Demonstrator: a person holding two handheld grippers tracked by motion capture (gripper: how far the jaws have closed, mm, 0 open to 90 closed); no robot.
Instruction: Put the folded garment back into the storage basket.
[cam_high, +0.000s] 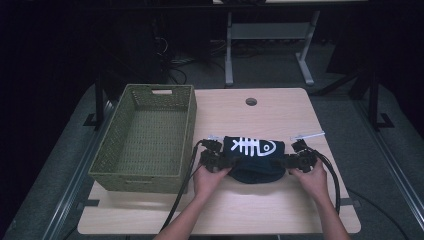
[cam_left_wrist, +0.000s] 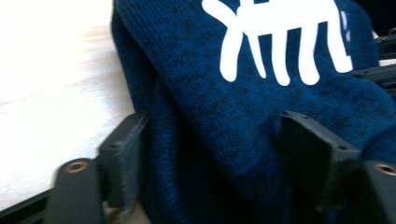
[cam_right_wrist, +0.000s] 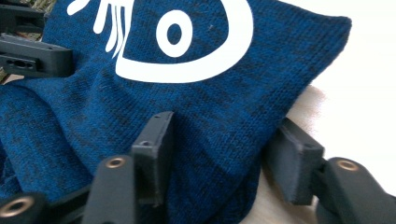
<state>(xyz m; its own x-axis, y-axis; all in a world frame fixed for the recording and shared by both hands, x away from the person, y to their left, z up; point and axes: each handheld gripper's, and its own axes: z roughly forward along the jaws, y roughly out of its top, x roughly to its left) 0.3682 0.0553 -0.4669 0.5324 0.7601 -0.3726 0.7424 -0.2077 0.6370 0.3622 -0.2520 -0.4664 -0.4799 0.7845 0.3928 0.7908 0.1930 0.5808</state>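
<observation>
A dark blue knit hat (cam_high: 254, 160) with a white fish-skeleton print lies flat on the wooden table (cam_high: 260, 207), right of a basket. My left gripper (cam_high: 226, 161) is at the hat's left edge and my right gripper (cam_high: 286, 161) at its right edge. In the left gripper view the jaws stand wide apart with the hat's fabric (cam_left_wrist: 243, 107) between them around my left gripper (cam_left_wrist: 215, 130). The right gripper view shows the same: a fold of the hat (cam_right_wrist: 196, 107) lies between the parted jaws of my right gripper (cam_right_wrist: 224, 135).
A green woven basket (cam_high: 192, 130), with nothing in it, stands on the table's left half. A round cable hole (cam_high: 251, 101) sits near the far edge. Black cables trail off the front edge. Dark floor and table legs lie beyond.
</observation>
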